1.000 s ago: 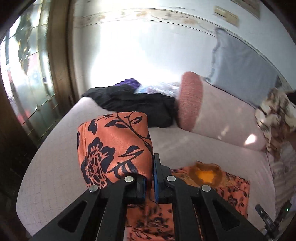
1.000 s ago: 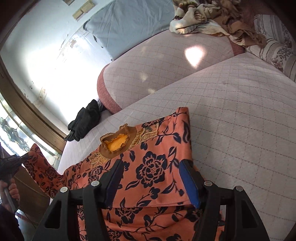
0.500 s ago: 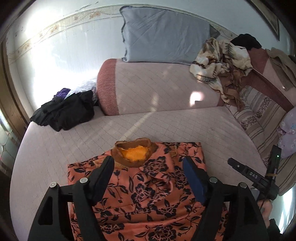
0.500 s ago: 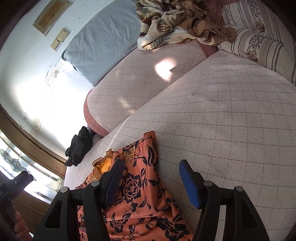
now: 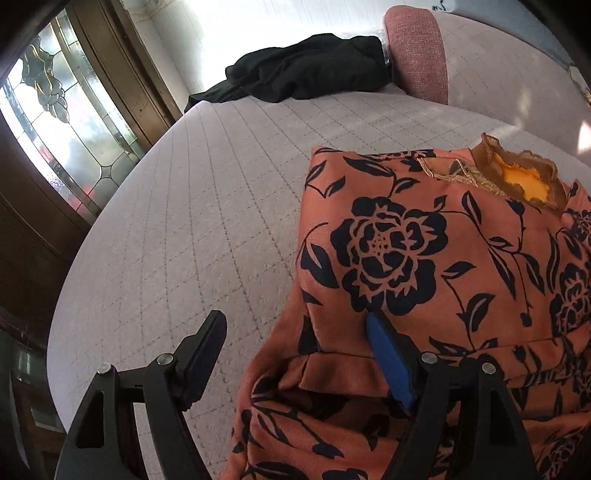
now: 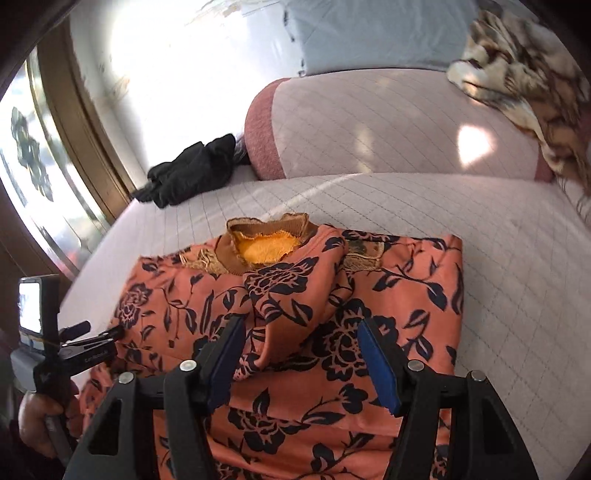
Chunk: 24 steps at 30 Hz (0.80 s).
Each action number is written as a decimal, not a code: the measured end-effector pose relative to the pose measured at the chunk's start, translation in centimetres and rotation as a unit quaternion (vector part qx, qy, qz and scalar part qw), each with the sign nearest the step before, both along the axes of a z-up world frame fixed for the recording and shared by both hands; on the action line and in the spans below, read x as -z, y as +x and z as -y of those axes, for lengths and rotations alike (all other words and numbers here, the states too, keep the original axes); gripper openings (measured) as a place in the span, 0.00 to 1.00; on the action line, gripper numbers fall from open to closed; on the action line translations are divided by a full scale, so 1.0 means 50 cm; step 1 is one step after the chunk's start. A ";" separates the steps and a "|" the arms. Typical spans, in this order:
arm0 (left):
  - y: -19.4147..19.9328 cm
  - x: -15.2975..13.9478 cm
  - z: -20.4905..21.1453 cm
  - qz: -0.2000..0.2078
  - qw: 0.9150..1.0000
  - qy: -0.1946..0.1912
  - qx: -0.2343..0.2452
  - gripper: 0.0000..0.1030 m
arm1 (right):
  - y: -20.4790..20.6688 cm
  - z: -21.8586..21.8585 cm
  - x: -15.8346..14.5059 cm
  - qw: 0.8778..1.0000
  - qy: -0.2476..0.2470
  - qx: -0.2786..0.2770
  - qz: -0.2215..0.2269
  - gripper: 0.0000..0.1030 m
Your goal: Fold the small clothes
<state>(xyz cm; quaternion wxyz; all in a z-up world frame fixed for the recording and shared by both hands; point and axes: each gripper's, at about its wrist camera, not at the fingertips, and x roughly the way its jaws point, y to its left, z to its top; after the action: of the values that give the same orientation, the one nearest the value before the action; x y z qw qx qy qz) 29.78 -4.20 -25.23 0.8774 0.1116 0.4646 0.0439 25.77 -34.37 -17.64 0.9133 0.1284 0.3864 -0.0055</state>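
An orange top with black flowers [image 5: 424, 258] and a brown collar with yellow lining [image 6: 269, 243] lies on the quilted pink cushion [image 5: 203, 203], its sides folded in over the middle. My left gripper [image 5: 295, 321] is open and low at the top's left edge. Its blue-padded right finger [image 5: 388, 362] rests over the fabric, and its left finger is over bare cushion. In the right wrist view a hand holds that left gripper [image 6: 101, 329] at the far left. My right gripper [image 6: 302, 323] stands open above the middle of the top [image 6: 295, 295], over a raised fold.
A heap of black clothes [image 5: 306, 70] lies at the cushion's far end beside a pink bolster [image 6: 266, 147]. A grey pillow [image 6: 369, 33] and a brown patterned blanket [image 6: 517, 66] sit behind. A leaded-glass window [image 5: 55, 110] in dark wood borders the left side.
My left gripper let go of the fabric it held up, opened wide and dropped to the top's left edge. My right gripper swung from the right edge to the middle, still open.
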 end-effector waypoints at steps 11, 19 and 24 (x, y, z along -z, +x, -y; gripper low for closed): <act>-0.002 -0.018 0.003 0.032 0.998 0.001 0.062 0.76 | 0.195 -0.038 0.120 0.990 -0.065 -0.001 -0.121 0.61; -0.029 -0.071 0.011 0.090 0.993 -0.014 0.073 0.76 | 0.144 0.038 0.101 0.995 -0.007 0.041 -0.089 0.15; -0.044 -0.103 0.005 0.119 0.990 -0.029 0.063 0.76 | 0.073 0.068 0.076 0.995 0.053 0.049 -0.061 0.15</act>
<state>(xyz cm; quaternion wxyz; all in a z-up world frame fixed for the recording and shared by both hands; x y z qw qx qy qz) 27.58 -4.44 -20.06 0.9302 0.1096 0.3502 -0.0124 29.40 -37.77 -21.46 0.8783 0.1951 0.4348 -0.0372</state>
